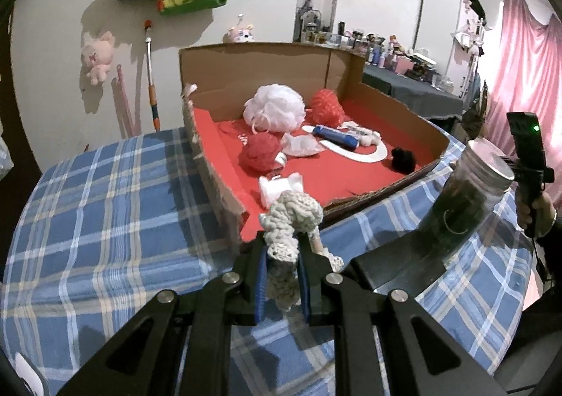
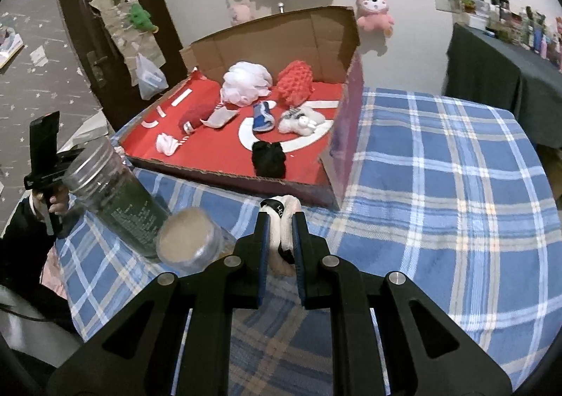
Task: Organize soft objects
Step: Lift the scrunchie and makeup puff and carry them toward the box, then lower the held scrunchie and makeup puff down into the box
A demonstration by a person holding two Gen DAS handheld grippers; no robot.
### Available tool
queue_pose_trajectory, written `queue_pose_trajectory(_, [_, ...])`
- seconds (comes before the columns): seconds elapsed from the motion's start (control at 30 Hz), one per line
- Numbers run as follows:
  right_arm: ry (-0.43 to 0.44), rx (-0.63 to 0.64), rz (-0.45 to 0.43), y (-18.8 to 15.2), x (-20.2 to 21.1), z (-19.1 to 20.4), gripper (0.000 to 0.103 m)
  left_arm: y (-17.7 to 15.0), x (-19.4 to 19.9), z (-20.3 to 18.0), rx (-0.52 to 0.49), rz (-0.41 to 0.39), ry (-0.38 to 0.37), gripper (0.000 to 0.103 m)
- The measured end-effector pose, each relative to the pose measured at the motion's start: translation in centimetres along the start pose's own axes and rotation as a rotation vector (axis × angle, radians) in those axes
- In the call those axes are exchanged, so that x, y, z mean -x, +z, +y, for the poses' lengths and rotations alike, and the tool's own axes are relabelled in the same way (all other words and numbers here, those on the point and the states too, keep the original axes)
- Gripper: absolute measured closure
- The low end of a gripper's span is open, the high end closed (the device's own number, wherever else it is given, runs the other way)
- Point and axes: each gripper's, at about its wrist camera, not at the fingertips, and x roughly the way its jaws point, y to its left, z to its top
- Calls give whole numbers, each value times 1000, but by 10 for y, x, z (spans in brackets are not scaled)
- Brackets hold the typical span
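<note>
My left gripper [image 1: 282, 250] is shut on a grey-white crocheted piece [image 1: 293, 217] and holds it at the near edge of the open cardboard box [image 1: 253, 62]. My right gripper [image 2: 281, 225] is shut on a white and black rolled sock [image 2: 282, 220], just in front of the box's near wall [image 2: 224, 173]. On the box's red floor lie a white mesh pouf [image 1: 275, 106], two red soft items [image 1: 326, 104] [image 1: 260, 152], a blue tube [image 1: 335, 136], a black soft item [image 1: 404, 159] and small white pieces.
The box sits on a table with a blue plaid cloth [image 1: 105, 206]. A tall clear jar with a dark filling [image 1: 467, 196] stands right of my left gripper; in the right wrist view it [image 2: 116, 192] stands beside a smaller lidded jar [image 2: 189, 238].
</note>
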Motion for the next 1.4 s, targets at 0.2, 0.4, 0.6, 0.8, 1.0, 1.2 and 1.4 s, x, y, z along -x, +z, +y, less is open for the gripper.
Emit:
queue_pose_trajectory(0.2, [18, 53, 23, 14, -8, 7, 91, 14, -4, -10, -74, -1, -12, 87])
queue_pose_trajectory(0.4, [45, 104, 39, 30, -18, 18, 91, 30, -8, -21, -146, -5, -40, 87])
queue_pose_trajectory(0.6, [71, 170, 49, 53, -31, 36, 91, 52, -16, -34, -190, -17, -80, 87])
queue_pose_trajectory(0.8, [67, 267, 86, 78, -52, 58, 91, 78, -41, -49, -185, 16, -146, 87])
queue_pose_trajectory(1.0, [66, 297, 164, 98, -81, 71, 91, 94, -74, -59, -145, 121, -141, 87])
queue_pose_trajectory(1.2, [36, 276, 281, 116, -116, 81, 90, 105, -112, -56, -46, 263, -149, 86])
queue_pose_trajectory(1.4, [16, 258, 392, 121, -145, 87, 88, 110, -138, -57, -8, 359, -92, 86])
